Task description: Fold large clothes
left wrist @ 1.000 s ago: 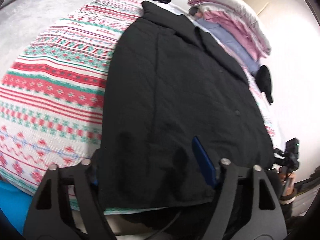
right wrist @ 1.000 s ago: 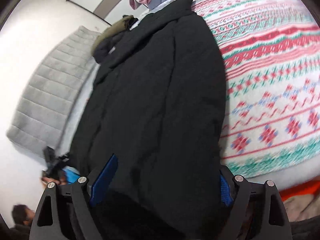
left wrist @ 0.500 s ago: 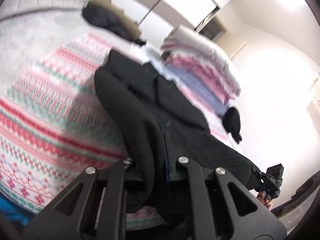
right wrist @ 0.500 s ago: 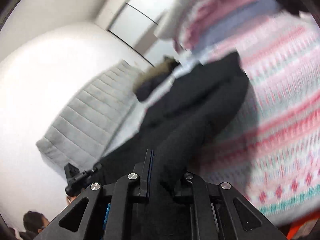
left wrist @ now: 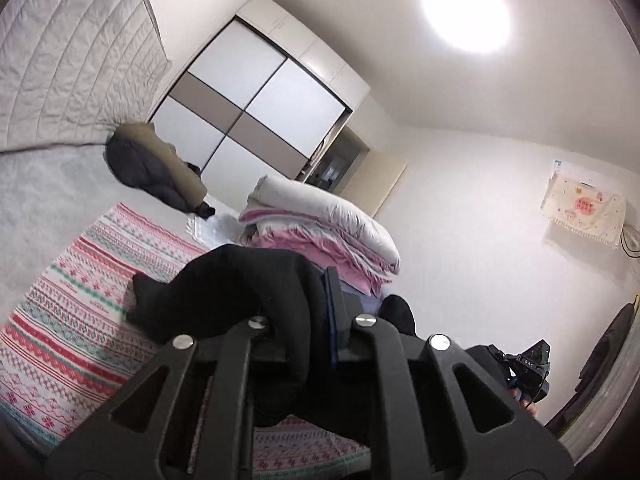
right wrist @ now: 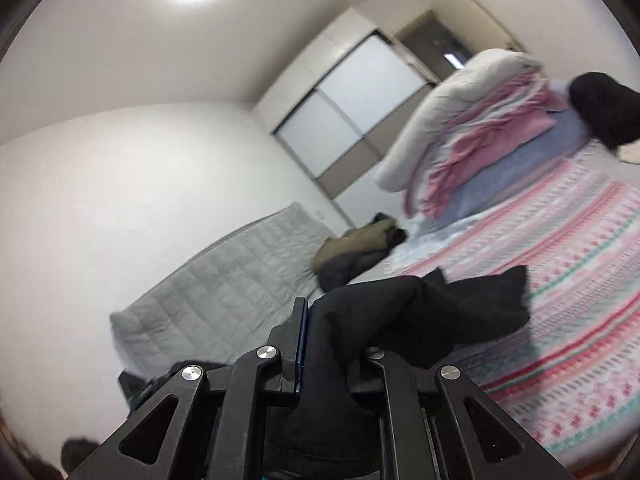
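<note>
1. Here the left gripper [left wrist: 306, 320], at the bottom centre of its view, has its fingers pressed together on a fold of the black coat [left wrist: 224, 292].
2. The coat bunches up just above the fingers and trails to the left over the patterned bedspread [left wrist: 72, 320].
3. Likewise the right gripper [right wrist: 332, 344] pinches the black coat [right wrist: 420, 312] at the bottom centre of its frame.
4. Folded quilts [right wrist: 480, 120] are stacked at the upper right there; a grey headboard [right wrist: 224, 292] sits lower left.

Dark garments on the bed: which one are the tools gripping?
The plain black coat, bunched between both closed tools, left tool and right tool. The fur-trimmed dark jacket lies untouched near the headboard.
</note>
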A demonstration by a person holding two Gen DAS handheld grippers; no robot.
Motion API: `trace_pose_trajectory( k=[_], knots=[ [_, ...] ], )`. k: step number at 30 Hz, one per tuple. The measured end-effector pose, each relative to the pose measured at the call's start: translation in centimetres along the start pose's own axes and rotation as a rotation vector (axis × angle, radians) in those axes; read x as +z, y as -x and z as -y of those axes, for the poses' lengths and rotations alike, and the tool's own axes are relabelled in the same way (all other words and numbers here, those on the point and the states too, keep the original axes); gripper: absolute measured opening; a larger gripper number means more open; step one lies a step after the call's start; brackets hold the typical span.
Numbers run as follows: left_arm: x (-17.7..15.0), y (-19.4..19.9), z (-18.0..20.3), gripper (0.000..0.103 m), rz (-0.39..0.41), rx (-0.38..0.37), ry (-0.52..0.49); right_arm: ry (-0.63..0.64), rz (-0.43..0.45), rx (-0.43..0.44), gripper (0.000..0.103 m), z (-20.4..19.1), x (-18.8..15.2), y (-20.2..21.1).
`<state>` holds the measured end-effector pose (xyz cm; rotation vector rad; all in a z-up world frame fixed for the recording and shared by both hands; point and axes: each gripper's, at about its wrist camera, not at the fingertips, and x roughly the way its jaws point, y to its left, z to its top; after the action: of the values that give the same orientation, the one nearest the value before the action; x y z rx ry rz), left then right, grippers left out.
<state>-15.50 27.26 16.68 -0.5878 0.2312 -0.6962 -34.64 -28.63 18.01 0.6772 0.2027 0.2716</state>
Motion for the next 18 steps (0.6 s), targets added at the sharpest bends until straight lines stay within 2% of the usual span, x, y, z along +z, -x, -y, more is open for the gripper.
trace_pose_trajectory(
  k=[2, 5, 9, 13, 15, 18],
  knots=[
    [0.3, -1.1, -0.5, 0.014, -0.019, 0.073, -0.005, -0.059, 0.001, -0.089, 0.012, 0.5, 1.2, 0.1],
    [0.2, -4.4, -2.1, 0.014, -0.064, 0.179, -0.001, -0.113, 0.002, -0.166, 0.012, 2.6, 1.7, -2.3],
    [1.3, -10.7, -4.3, 0.014, -0.130, 0.258, -0.005, -0.169, 0.008, -0.288, 0.012, 5.7, 2.2, -8.2],
    [2.5, -17.8, -7.8, 0.015, -0.200, 0.326, 0.046, -0.181, 0.016, -0.408, 0.012, 8.5, 3.8, -14.7],
    [2.2, -20.7, -9.5, 0.016, -0.236, 0.367, 0.062, -0.203, 0.001, -0.467, 0.012, 10.5, 4.5, -18.2],
    [0.0, -25.5, -13.2, 0.018, -0.306, 0.484, 0.065, -0.237, -0.047, -0.537, 0.013, 13.7, 4.2, -22.2]
  ],
)
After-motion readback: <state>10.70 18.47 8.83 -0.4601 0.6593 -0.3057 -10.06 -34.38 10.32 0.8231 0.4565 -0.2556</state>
